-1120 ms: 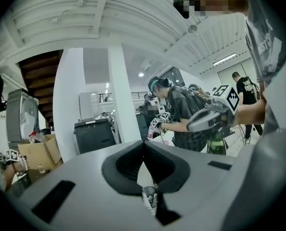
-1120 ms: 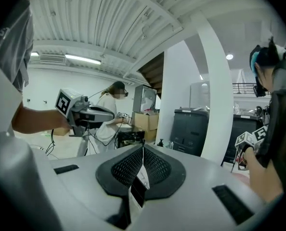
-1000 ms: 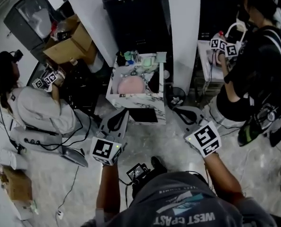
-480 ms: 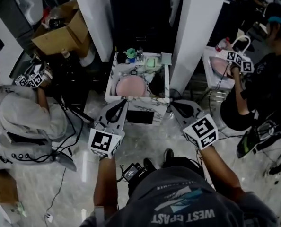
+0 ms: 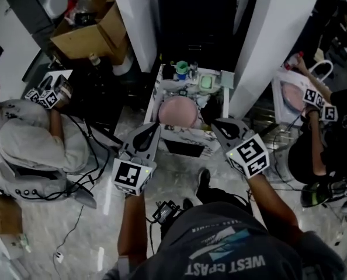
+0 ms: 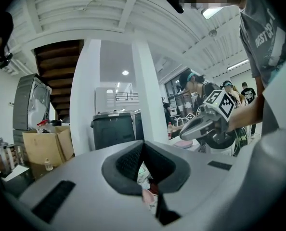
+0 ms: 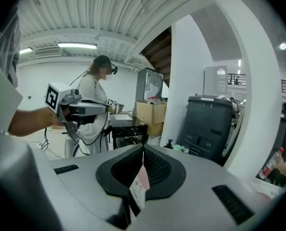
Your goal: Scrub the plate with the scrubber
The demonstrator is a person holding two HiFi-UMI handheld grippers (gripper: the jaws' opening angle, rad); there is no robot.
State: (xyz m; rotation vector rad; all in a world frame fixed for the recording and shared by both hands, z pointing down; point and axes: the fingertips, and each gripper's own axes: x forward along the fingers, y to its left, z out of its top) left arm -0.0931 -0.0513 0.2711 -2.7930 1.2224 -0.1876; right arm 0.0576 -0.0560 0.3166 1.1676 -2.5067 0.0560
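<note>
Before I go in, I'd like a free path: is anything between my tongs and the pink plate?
Nothing visible. The pink plate lies uncovered on the marbled stand, with the clutter behind it on the far side. The left tongs and right tongs, both shut and empty, hover near its front edge.

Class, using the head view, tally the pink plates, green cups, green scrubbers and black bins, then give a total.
Pink plates: 2
Green cups: 1
Green scrubbers: 1
Black bins: 1
Total: 5
</note>
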